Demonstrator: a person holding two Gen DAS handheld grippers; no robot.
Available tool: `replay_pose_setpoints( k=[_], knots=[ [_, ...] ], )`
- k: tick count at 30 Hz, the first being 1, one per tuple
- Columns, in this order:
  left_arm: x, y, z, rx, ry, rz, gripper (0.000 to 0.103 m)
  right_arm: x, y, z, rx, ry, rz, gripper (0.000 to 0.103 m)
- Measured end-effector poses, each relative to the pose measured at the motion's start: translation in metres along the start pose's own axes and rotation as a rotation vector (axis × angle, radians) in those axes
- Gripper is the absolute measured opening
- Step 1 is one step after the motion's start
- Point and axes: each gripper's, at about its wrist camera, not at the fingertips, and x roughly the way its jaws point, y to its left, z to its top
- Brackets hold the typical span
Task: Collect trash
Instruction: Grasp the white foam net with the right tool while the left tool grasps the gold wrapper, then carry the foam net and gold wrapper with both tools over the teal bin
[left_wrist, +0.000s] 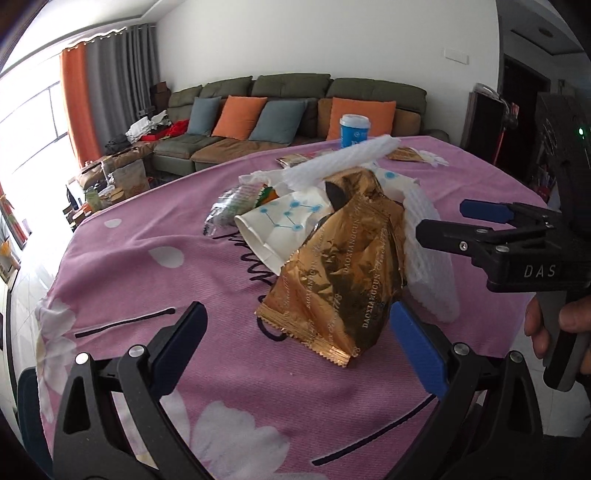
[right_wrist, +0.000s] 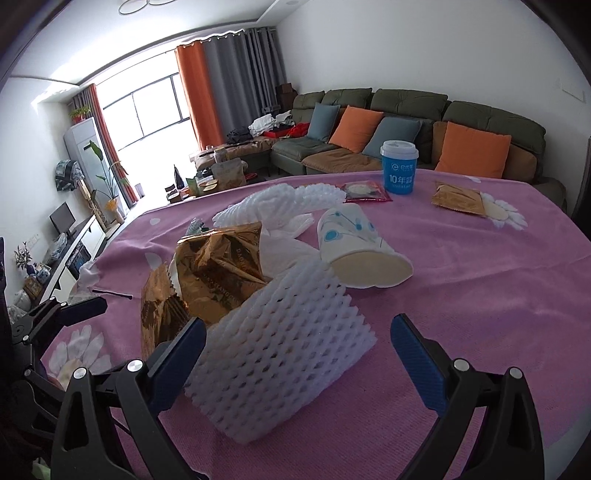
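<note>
A heap of trash lies on the pink flowered tablecloth (left_wrist: 221, 295). It holds a gold foil wrapper (left_wrist: 340, 269) (right_wrist: 218, 269), a white foam fruit net (right_wrist: 280, 354) (left_wrist: 428, 266), a second foam net (right_wrist: 295, 199) (left_wrist: 343, 155), crushed paper cups (left_wrist: 280, 225) (right_wrist: 358, 243) and a clear plastic bottle (left_wrist: 229, 206). My left gripper (left_wrist: 299, 332) is open, with the gold wrapper's near edge between its fingers. My right gripper (right_wrist: 299, 347) is open around the near foam net; it also shows in the left wrist view (left_wrist: 443, 221).
A blue lidded cup (right_wrist: 399, 170) (left_wrist: 354, 131) stands at the table's far side. A red snack packet (right_wrist: 365, 190) and another gold wrapper (right_wrist: 458, 197) lie near it. A green sofa (right_wrist: 406, 122) with cushions runs behind the table.
</note>
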Motion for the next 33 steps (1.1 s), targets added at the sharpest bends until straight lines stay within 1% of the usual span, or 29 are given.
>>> replay_pose_setpoints(
  k=[2,4,7,9,10,11,12,13,14,15,16,17,19,20,21,23,24,25,27,28,33],
  knots=[
    [0.007,-0.005,0.001,0.031,0.006,-0.021,0.097,0.005,-0.001,0.0,0.005,0.024,0.014,0.096],
    [0.015,-0.006,0.003,0.041,0.023,-0.043,0.097,0.01,-0.003,-0.001,0.023,0.049,0.034,0.096],
    [0.025,-0.002,0.004,0.013,0.044,-0.093,0.097,0.015,-0.007,-0.004,0.052,0.08,0.06,0.096],
    [0.031,0.001,0.005,-0.004,0.051,-0.114,0.094,0.017,-0.01,-0.006,0.068,0.095,0.072,0.093],
    [0.033,0.003,0.005,-0.01,0.054,-0.118,0.085,0.017,-0.011,-0.007,0.073,0.099,0.08,0.084],
    [0.035,0.003,0.006,-0.012,0.053,-0.118,0.079,0.017,-0.012,-0.008,0.077,0.103,0.085,0.078],
    [0.038,0.004,0.006,-0.013,0.059,-0.128,0.078,0.017,-0.012,-0.009,0.076,0.109,0.089,0.075],
    [0.041,0.004,0.005,-0.019,0.069,-0.138,0.075,0.017,-0.013,-0.009,0.078,0.112,0.094,0.069],
    [0.042,0.005,0.005,-0.024,0.072,-0.141,0.068,0.016,-0.013,-0.01,0.084,0.113,0.098,0.063],
    [0.041,0.006,0.004,-0.024,0.069,-0.141,0.067,0.015,-0.014,-0.011,0.09,0.113,0.107,0.06],
    [0.042,0.005,0.003,-0.02,0.063,-0.141,0.064,0.016,-0.015,-0.012,0.095,0.118,0.112,0.052],
    [0.044,0.005,0.002,-0.019,0.062,-0.145,0.056,0.016,-0.016,-0.013,0.098,0.123,0.116,0.047],
    [0.043,0.004,0.0,-0.018,0.061,-0.153,0.053,0.015,-0.019,-0.014,0.115,0.122,0.128,0.041],
    [0.042,0.004,-0.001,-0.018,0.057,-0.158,0.048,0.015,-0.021,-0.015,0.121,0.121,0.135,0.037],
    [0.042,0.004,-0.002,-0.018,0.053,-0.163,0.046,0.014,-0.022,-0.015,0.127,0.12,0.139,0.036],
    [0.039,0.004,-0.005,-0.026,0.045,-0.169,0.041,0.01,-0.023,-0.016,0.131,0.113,0.15,0.029],
    [0.039,0.004,-0.006,-0.026,0.045,-0.169,0.039,0.008,-0.023,-0.016,0.134,0.109,0.154,0.028],
    [0.036,0.006,-0.007,-0.032,0.037,-0.169,0.035,0.005,-0.023,-0.017,0.138,0.105,0.159,0.026],
    [0.032,0.008,-0.009,-0.047,0.03,-0.174,0.024,0.0,-0.023,-0.018,0.141,0.097,0.162,0.024],
    [0.025,0.009,-0.011,-0.054,0.028,-0.168,0.01,-0.002,-0.023,-0.018,0.14,0.094,0.162,0.024],
    [0.002,0.014,-0.01,-0.094,-0.012,-0.185,0.01,-0.015,-0.022,-0.015,0.13,0.066,0.151,0.023]
  ],
)
